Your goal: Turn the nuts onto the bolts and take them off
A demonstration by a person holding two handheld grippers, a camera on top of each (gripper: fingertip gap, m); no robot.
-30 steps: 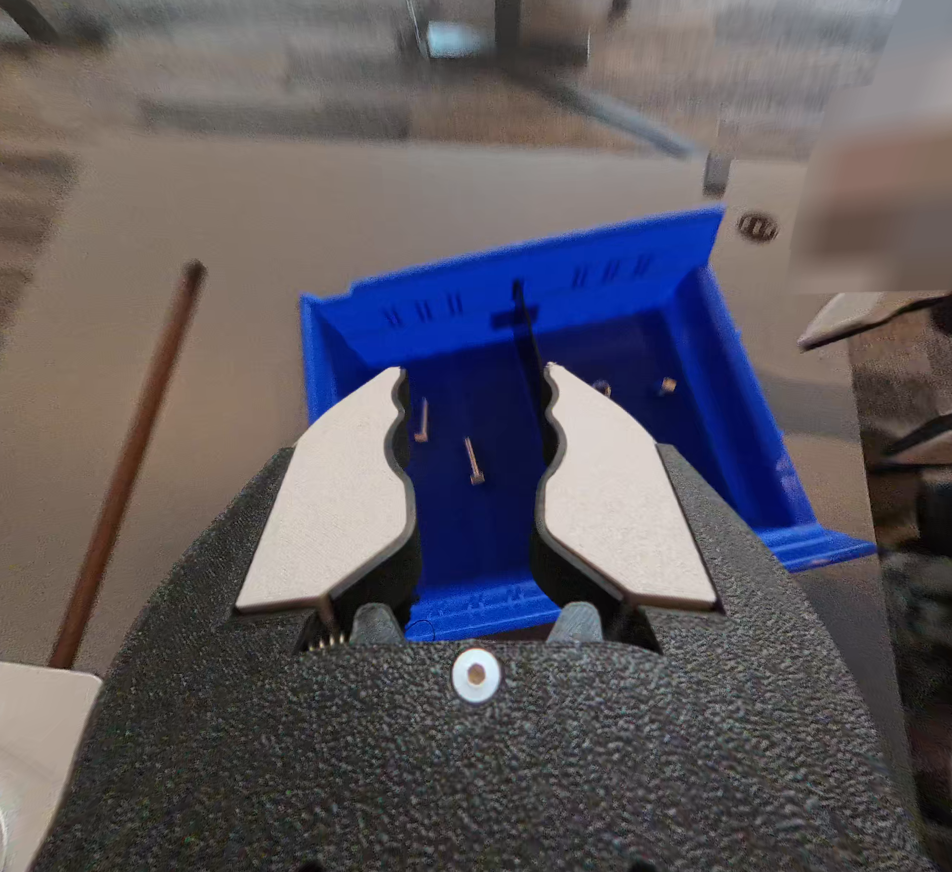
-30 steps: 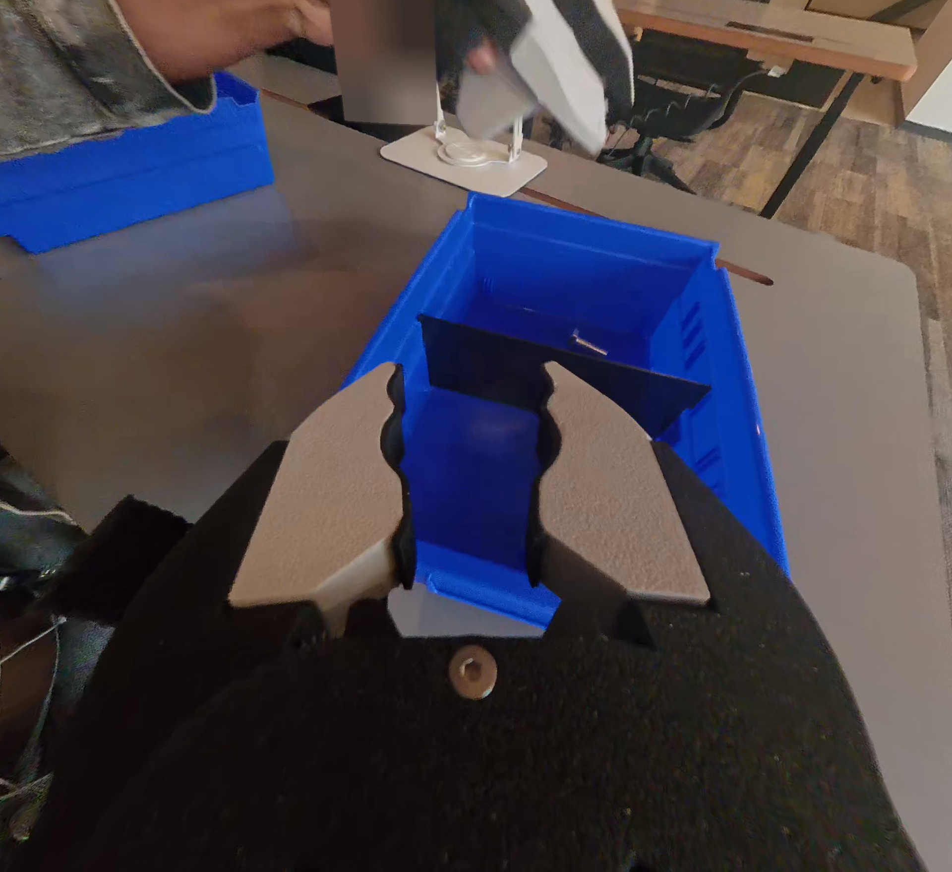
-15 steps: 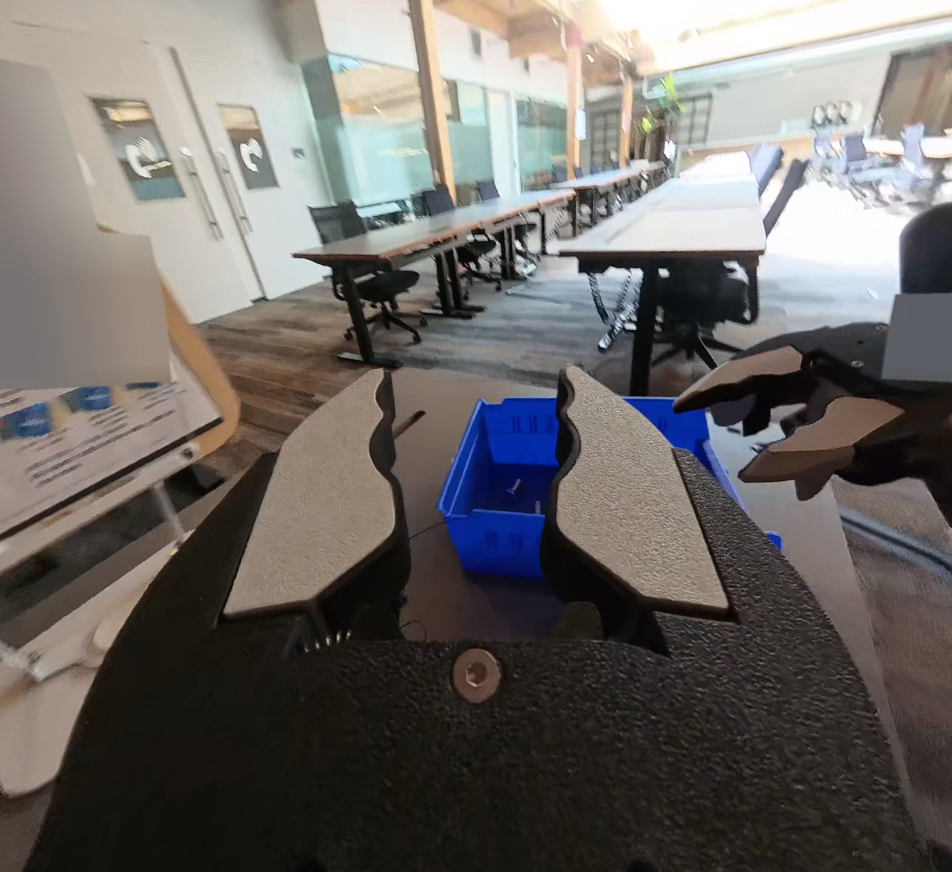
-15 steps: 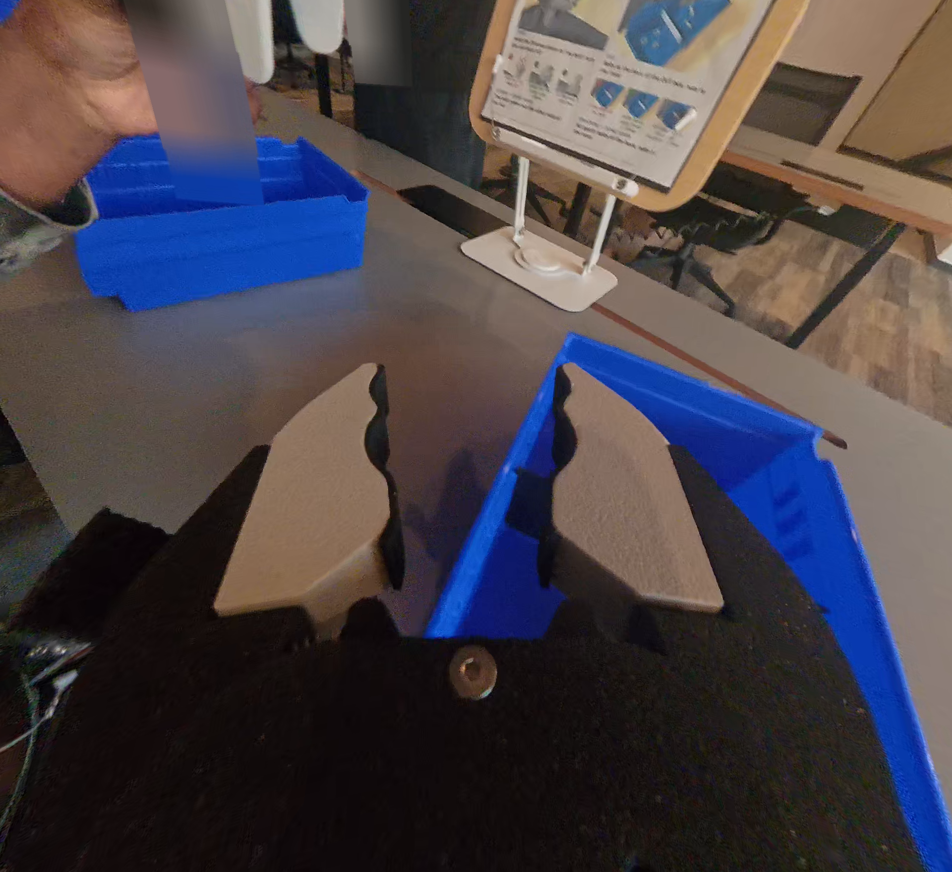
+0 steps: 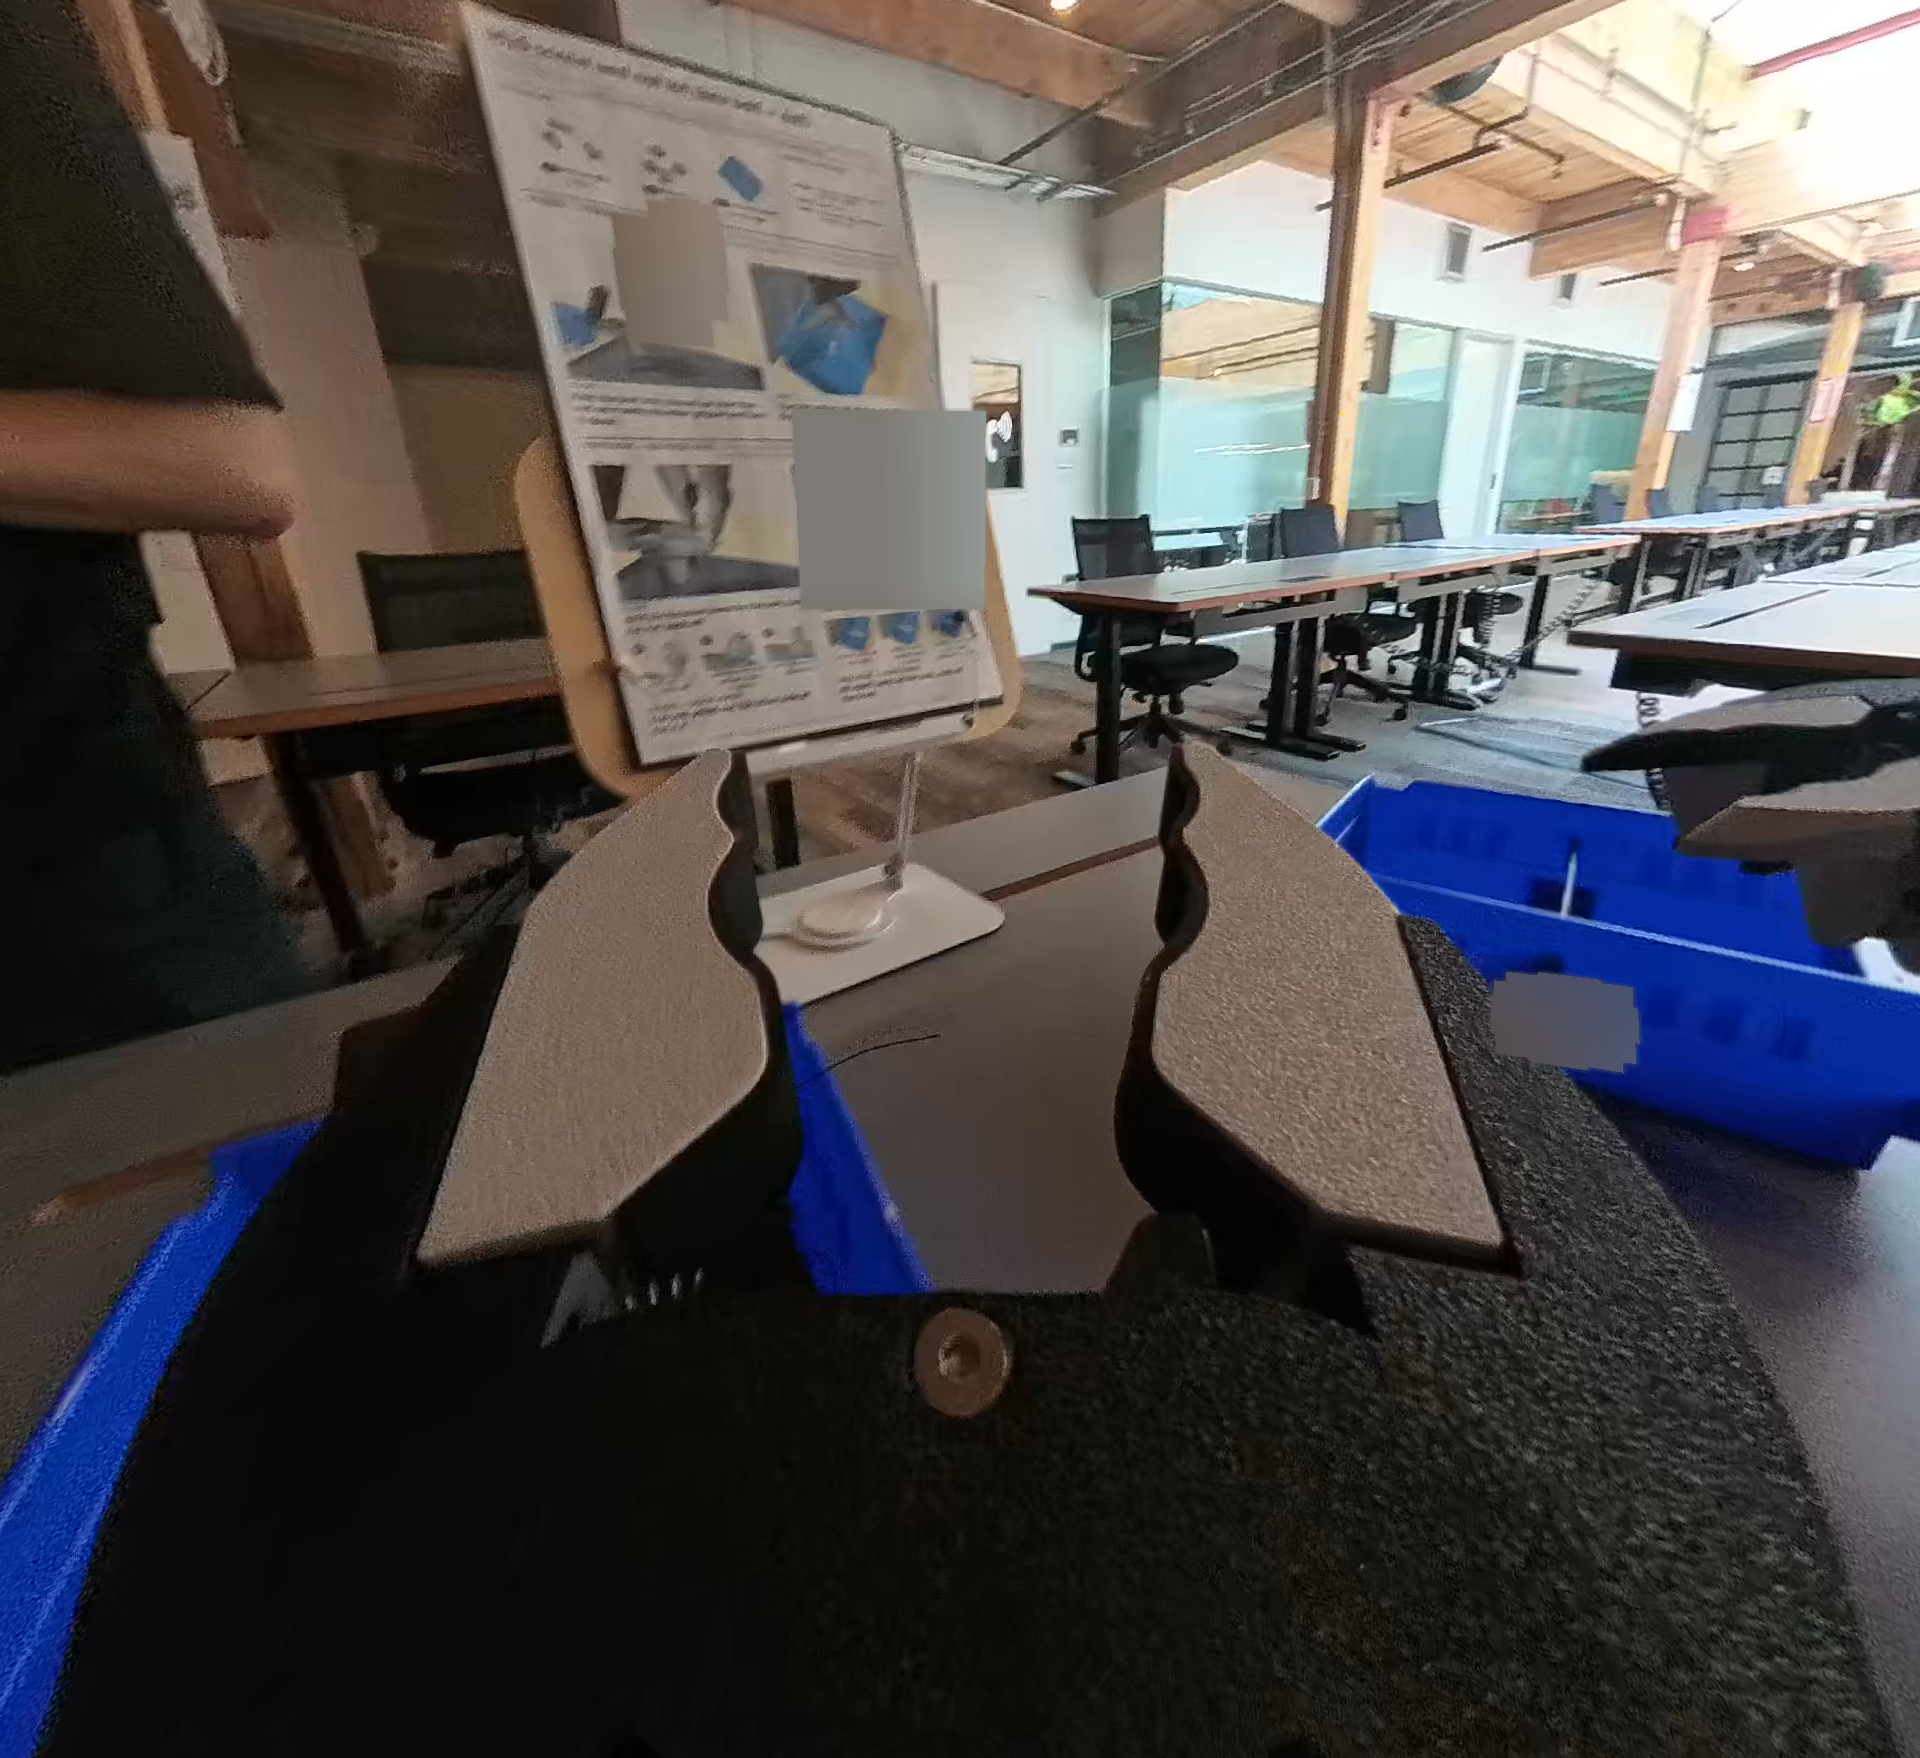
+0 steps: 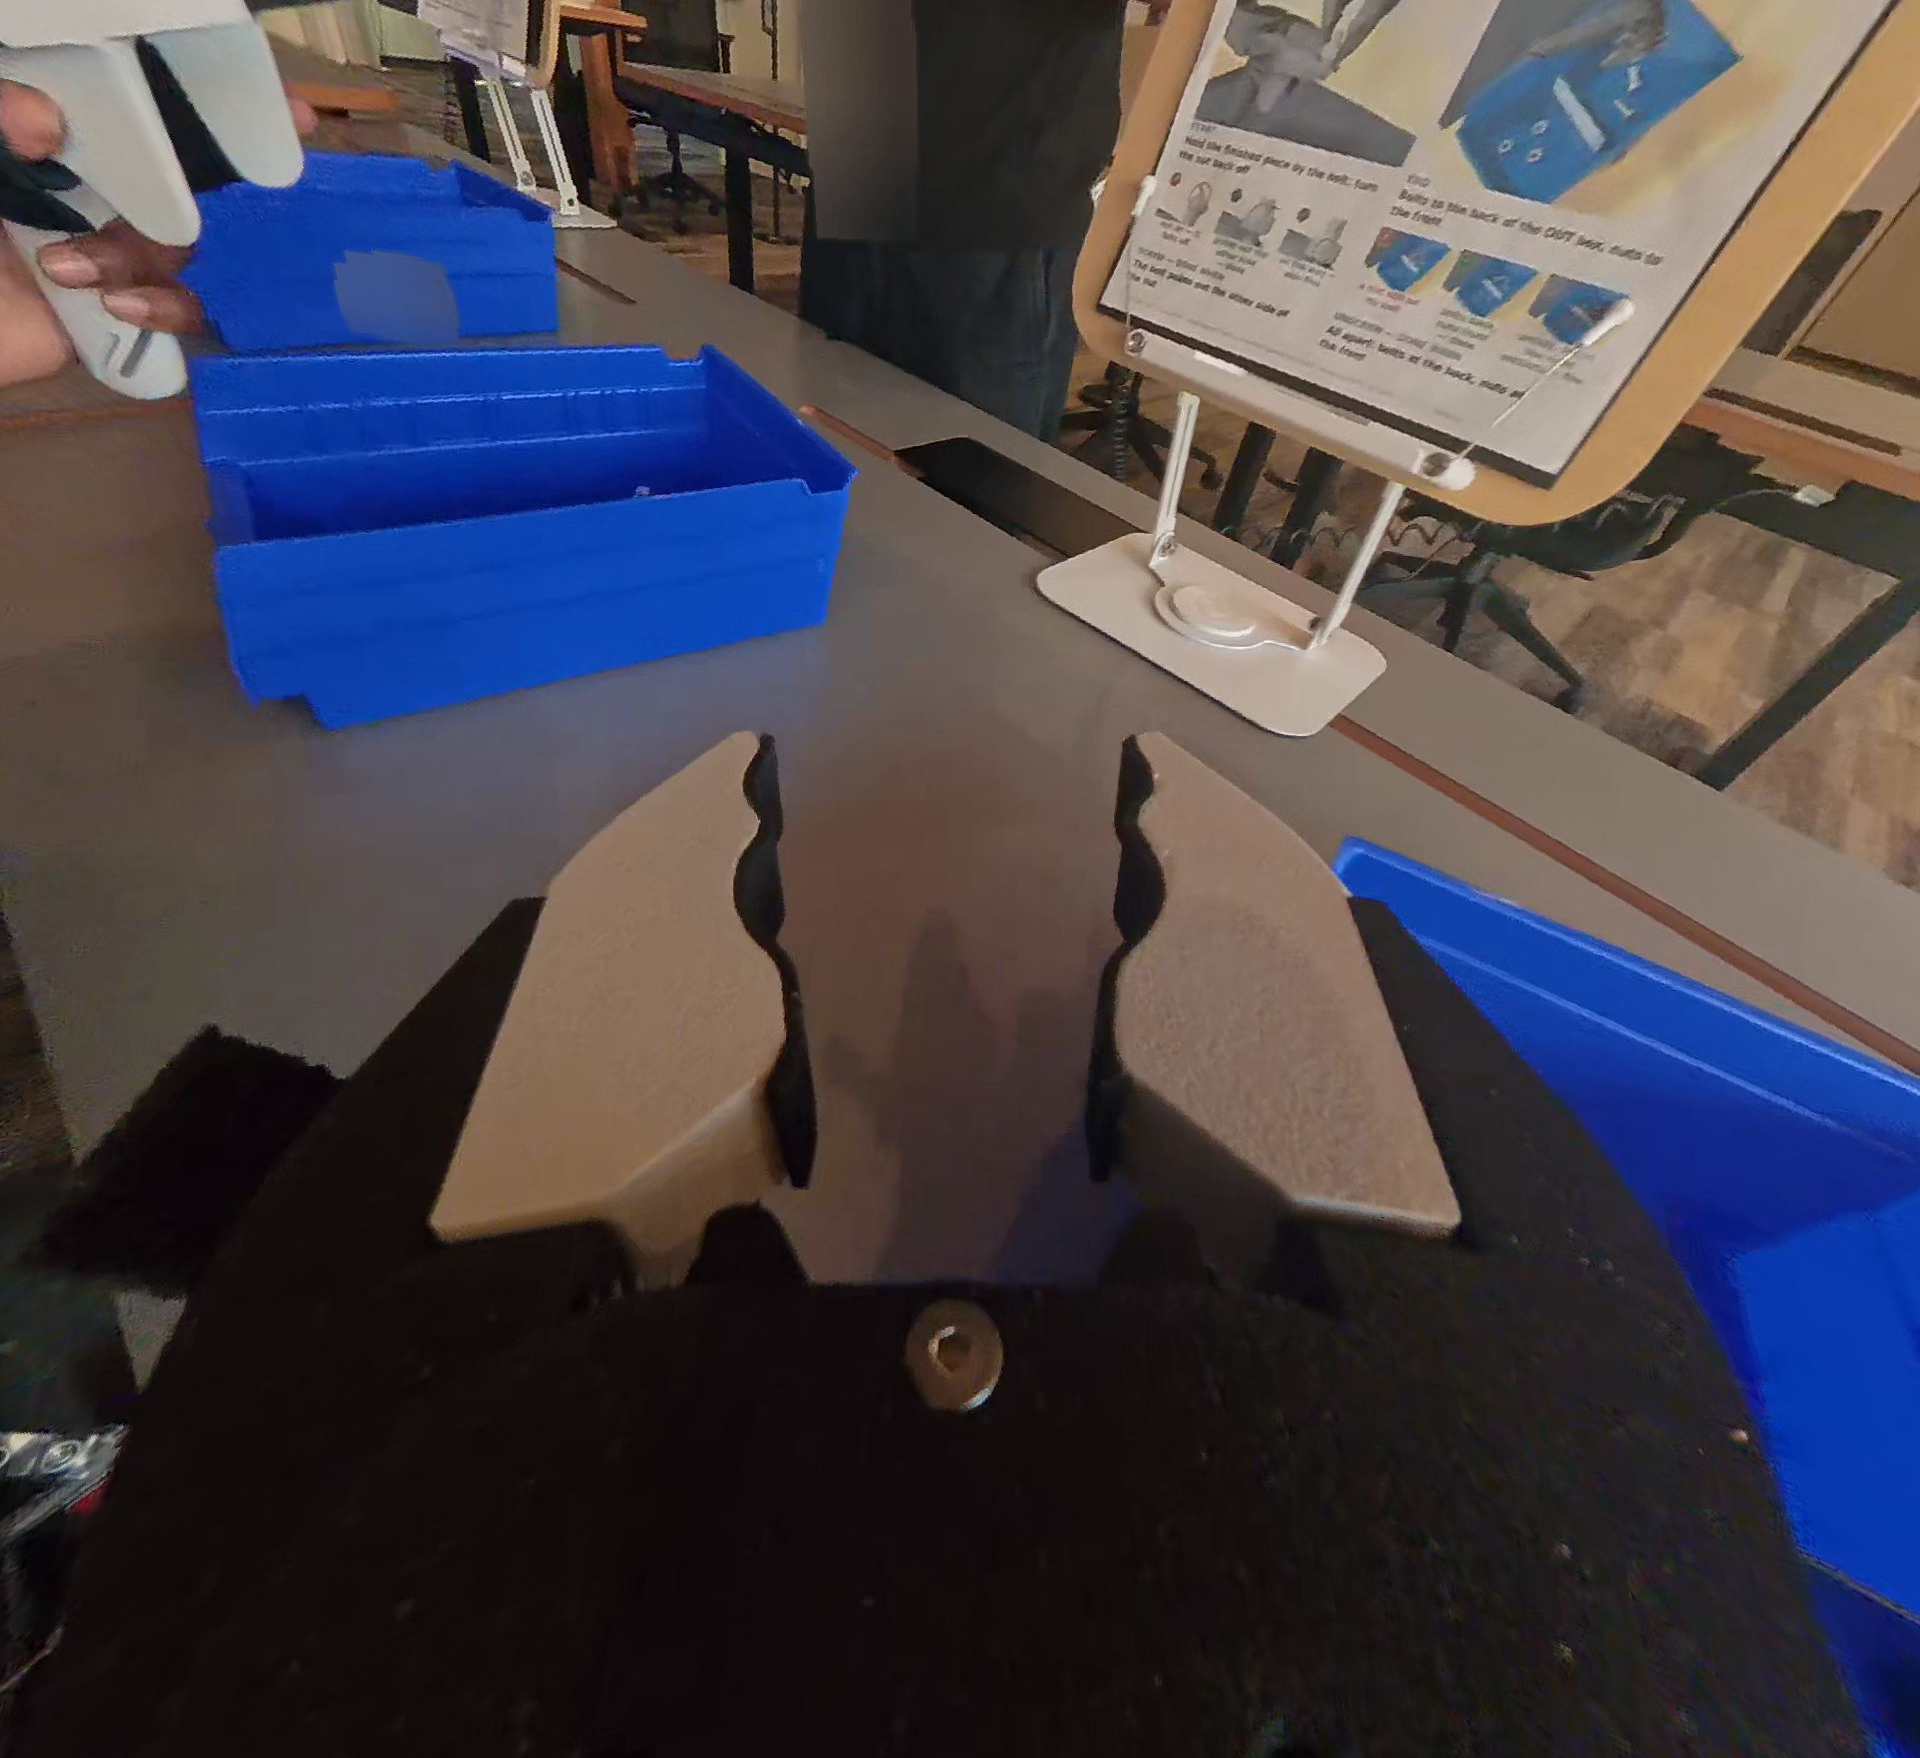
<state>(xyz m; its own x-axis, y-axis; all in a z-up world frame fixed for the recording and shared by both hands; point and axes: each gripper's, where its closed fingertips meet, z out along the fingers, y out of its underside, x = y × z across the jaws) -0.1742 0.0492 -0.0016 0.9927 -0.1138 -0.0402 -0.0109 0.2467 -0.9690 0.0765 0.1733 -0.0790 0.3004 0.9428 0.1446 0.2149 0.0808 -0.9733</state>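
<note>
with both my left tongs (image 5: 951,861) and right tongs (image 6: 945,851) spread wide and empty above the bench (image 6: 914,669), i judged pickup came next: reaching a bolt (image 5: 1571,880) in the blue bin (image 5: 1683,1033).

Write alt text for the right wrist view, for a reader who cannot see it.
The open, empty right tongs hover over a grey table, with a blue bin at their right. Farther off to the left stand two more blue bins, the left tongs above them, and an instruction sheet on a stand at the far edge.
</note>
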